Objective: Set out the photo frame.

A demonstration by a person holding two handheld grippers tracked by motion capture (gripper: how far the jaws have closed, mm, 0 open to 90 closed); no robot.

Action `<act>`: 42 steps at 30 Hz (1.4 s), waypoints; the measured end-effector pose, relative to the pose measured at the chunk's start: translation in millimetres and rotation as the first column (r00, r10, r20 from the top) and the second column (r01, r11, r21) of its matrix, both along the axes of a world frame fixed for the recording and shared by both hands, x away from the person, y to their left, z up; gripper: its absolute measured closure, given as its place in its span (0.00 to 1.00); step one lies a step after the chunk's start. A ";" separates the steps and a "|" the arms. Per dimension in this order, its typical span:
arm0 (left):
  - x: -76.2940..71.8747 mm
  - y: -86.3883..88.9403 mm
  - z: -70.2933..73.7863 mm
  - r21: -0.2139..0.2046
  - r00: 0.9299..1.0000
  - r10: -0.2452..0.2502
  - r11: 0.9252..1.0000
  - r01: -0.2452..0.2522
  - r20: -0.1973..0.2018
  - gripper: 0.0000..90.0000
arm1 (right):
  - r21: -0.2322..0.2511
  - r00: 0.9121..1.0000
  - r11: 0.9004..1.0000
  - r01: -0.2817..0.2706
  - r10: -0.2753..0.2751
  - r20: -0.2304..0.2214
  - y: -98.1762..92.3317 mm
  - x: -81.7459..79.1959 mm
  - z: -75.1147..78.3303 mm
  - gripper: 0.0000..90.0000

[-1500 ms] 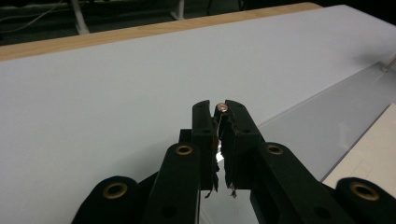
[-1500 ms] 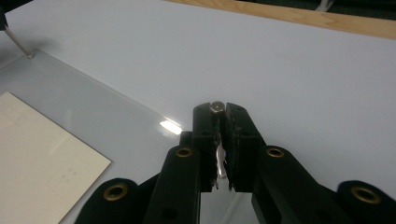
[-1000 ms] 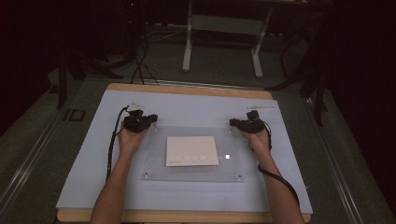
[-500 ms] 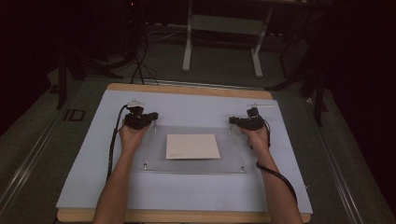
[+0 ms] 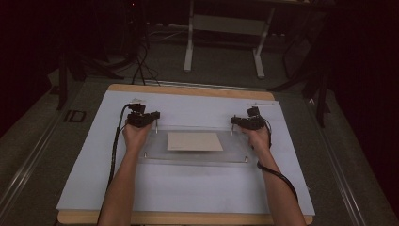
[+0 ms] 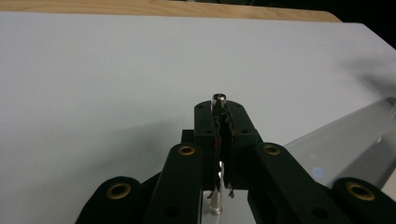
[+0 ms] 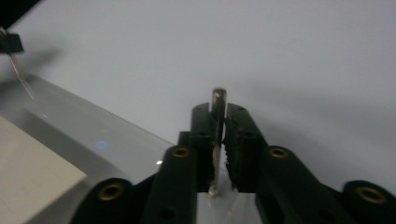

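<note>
My left tongs (image 6: 223, 122) are squeezed tight on a shiny metal pin (image 6: 218, 98) at the far left corner of the clear plate (image 5: 197, 153). My right tongs (image 7: 219, 122) have just been opening a bit, but a second pin (image 7: 217, 100) stands between their jaws at the far right corner. A tan card (image 5: 194, 141) lies in the plate's middle
</note>
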State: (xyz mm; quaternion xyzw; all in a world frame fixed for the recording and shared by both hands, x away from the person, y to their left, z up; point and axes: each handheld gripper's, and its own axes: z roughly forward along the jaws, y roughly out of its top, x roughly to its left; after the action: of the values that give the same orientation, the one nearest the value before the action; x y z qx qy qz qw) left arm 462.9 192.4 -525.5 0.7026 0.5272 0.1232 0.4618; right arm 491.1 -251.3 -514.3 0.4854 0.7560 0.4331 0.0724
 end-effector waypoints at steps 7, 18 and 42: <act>0.9 -1.4 -1.3 -0.009 1.000 0.022 1.000 -0.022 -0.003 0.95 | -0.059 0.999 0.998 -0.032 0.033 0.022 -1.0 -13.4 9.7 0.76; 0.8 -0.3 -2.5 -0.023 1.000 0.014 1.000 -0.014 -0.002 0.95 | -0.051 0.987 0.989 -0.135 0.139 0.082 8.4 -47.9 46.4 0.68; 1.6 0.4 -3.4 -0.030 1.000 0.005 1.000 -0.006 -0.002 0.95 | -0.048 0.926 0.938 -0.345 0.348 0.146 34.0 -121.5 86.5 0.70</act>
State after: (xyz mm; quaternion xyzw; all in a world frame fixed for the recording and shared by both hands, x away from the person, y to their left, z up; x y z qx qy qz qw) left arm 464.5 192.8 -528.9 0.6943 0.5313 0.1160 0.4713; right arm 369.6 -217.3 -427.8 0.3092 0.8265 0.4669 0.0575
